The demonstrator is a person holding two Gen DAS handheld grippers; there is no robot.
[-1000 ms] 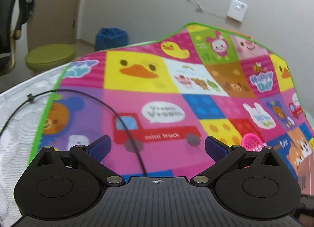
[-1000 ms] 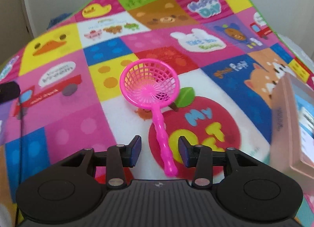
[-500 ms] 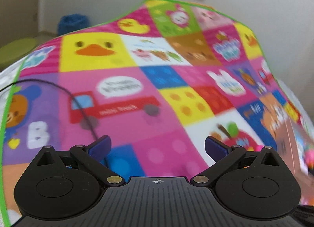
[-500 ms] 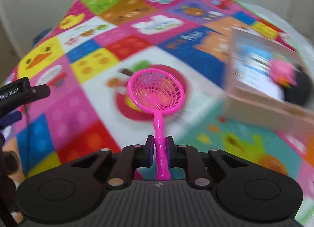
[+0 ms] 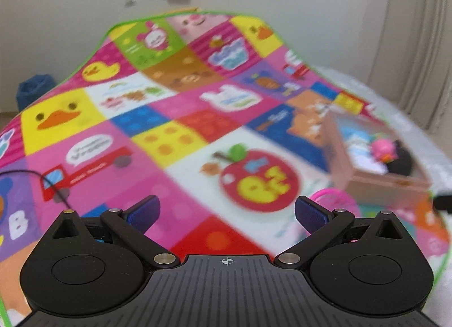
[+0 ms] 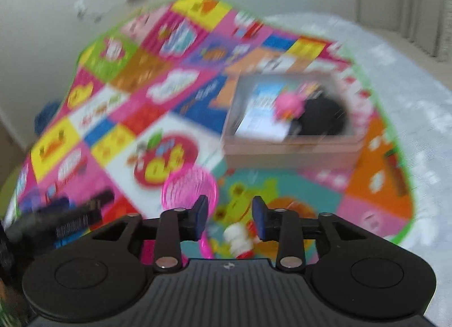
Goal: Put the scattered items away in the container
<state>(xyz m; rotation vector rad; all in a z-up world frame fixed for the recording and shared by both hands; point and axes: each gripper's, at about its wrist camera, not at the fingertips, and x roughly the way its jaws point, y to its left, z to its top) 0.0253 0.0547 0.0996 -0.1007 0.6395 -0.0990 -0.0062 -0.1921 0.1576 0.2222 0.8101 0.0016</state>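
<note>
My right hand-held gripper point(image 6: 229, 215) opens short of the box point(image 6: 291, 154), so I risk the pink net point(image 6: 190, 188) dropping onto the mat point(image 6: 375, 180); my left hand-held gripper point(image 5: 226, 211) gapes empty.

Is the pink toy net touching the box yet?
Apart. In the right wrist view the pink net hangs in front of the opening right gripper, with colourful mat visible between its hoop and the box; blur hides finer detail.

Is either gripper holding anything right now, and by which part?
No. The right gripper is opening and the pink toy net has slipped left of its jaws, short of the box. The left gripper is open, empty.
</note>
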